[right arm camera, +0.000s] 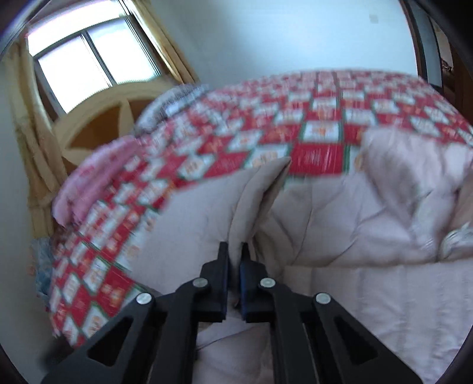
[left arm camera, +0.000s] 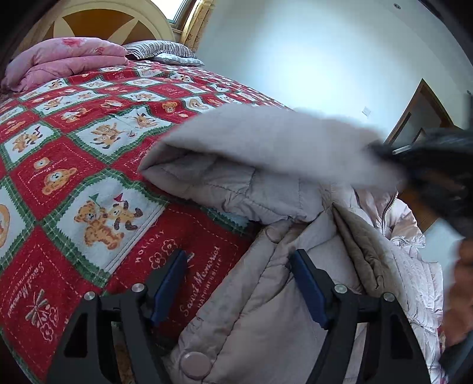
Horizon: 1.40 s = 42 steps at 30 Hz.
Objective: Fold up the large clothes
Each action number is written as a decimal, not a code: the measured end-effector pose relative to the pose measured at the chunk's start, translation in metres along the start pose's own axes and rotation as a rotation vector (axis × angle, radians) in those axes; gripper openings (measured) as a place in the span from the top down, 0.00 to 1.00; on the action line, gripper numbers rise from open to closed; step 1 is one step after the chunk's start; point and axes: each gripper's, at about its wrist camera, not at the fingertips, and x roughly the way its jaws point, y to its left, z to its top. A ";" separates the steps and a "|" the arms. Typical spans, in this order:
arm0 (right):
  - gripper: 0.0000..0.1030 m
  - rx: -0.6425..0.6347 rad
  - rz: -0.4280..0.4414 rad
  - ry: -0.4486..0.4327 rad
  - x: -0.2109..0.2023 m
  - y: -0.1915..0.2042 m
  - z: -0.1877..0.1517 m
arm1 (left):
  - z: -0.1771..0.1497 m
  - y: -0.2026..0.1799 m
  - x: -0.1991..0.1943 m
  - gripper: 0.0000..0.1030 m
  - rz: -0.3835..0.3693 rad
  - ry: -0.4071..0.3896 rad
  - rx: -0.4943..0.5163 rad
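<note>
A: What's nearest?

B: The left claw (left arm camera: 238, 285), spread wide, hovers over the padded jacket's (left arm camera: 260, 298) edge with its snap button (left arm camera: 195, 365). The right claw (right arm camera: 235, 273) is pressed together, pinching a fold of that pale jacket.

A: And where does the jacket lie?

B: On the bed, atop the red teddy-bear quilt (left arm camera: 74, 165). Beyond the jacket, a folded pink comforter (left arm camera: 65, 60) and striped pillow (left arm camera: 159, 50) sit by the rounded headboard (left arm camera: 100, 22). Behind the headboard, a curtained window (right arm camera: 88, 56) and a white wall (left arm camera: 295, 53).
</note>
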 end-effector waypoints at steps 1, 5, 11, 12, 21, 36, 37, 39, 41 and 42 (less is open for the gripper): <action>0.92 -0.008 -0.010 -0.043 -0.027 0.000 0.005 | 0.000 0.000 0.001 0.28 0.003 0.002 0.002; 0.92 -0.039 -0.078 -0.145 -0.096 -0.010 0.015 | 0.001 -0.002 0.003 0.27 0.018 0.011 0.014; 0.92 0.015 -0.289 -0.203 -0.187 -0.083 -0.013 | 0.001 -0.002 0.006 0.27 0.034 0.018 0.026; 0.92 0.060 -0.326 -0.189 -0.197 -0.106 -0.025 | 0.001 -0.003 0.006 0.27 0.039 0.019 0.030; 0.92 0.261 -0.514 -0.002 -0.169 -0.222 -0.120 | 0.000 -0.009 0.009 0.25 0.072 0.028 0.065; 0.27 0.123 -0.650 -0.223 -0.239 -0.175 -0.127 | 0.019 -0.033 -0.021 0.24 0.113 0.040 0.229; 0.52 0.088 -0.656 -0.206 -0.239 -0.169 -0.119 | 0.024 -0.039 -0.024 0.24 0.100 0.019 0.225; 0.82 0.055 -0.650 -0.152 -0.226 -0.162 -0.102 | 0.037 -0.060 -0.021 0.23 0.094 0.000 0.243; 0.82 0.042 -0.617 -0.111 -0.204 -0.160 -0.088 | 0.045 -0.082 -0.010 0.23 0.118 0.011 0.284; 0.82 0.032 -0.621 -0.102 -0.193 -0.160 -0.084 | 0.048 -0.096 0.002 0.23 0.124 0.028 0.322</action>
